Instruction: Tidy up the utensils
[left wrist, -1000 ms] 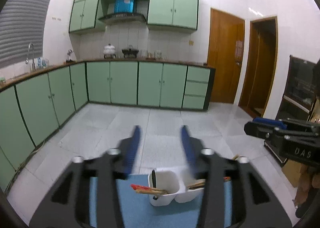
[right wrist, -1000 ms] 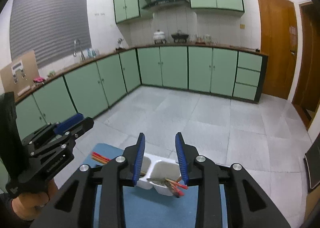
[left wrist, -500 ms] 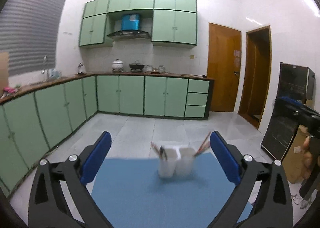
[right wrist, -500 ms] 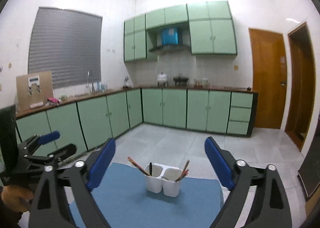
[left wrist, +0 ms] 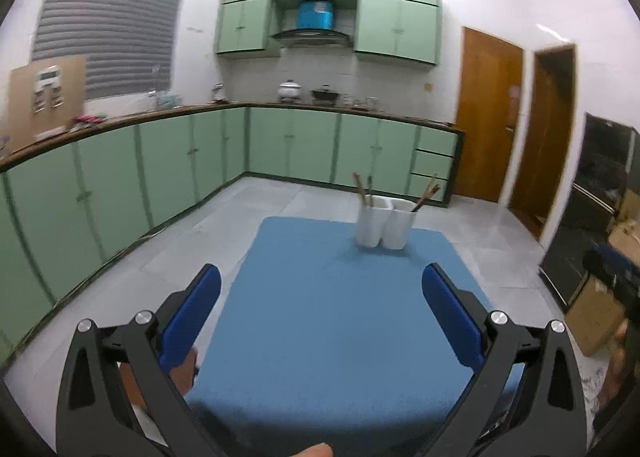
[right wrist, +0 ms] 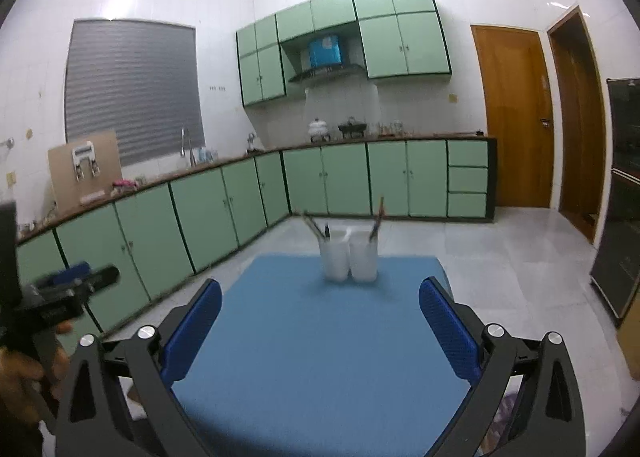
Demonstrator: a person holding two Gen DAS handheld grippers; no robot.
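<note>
A white two-compartment utensil holder (left wrist: 385, 221) stands upright near the far edge of a blue mat (left wrist: 340, 317) that covers the table. From my left camera, its left cup holds a brown-handled stick and a thin dark utensil (left wrist: 370, 185) standing almost straight, and its right cup holds a pair of reddish-brown chopsticks (left wrist: 426, 193) leaning out to the right. The picture is a little blurred, so I cannot make out finer detail on the utensils. My left gripper (left wrist: 320, 289) has its blue-padded jaws spread wide, with nothing between them but bare mat; they have just been opening. My right gripper (right wrist: 320, 303) is the same: jaws wide apart, empty, just opened. Both are well apart from the holder, and the mat between is bare. Behind the table lies a pale tiled floor, then an L-shaped run of mint-green cabinets (right wrist: 344, 181) under a dark wooden counter, with matching wall cabinets (left wrist: 396, 29) and a range hood above. Two wooden doors (right wrist: 516, 117) stand at the right, and a grey window blind (right wrist: 132, 89) at the left. A dark cabinet (left wrist: 600, 193) stands at the far right. A fingertip (left wrist: 312, 450) shows at the bottom edge of my left camera's view.
</note>
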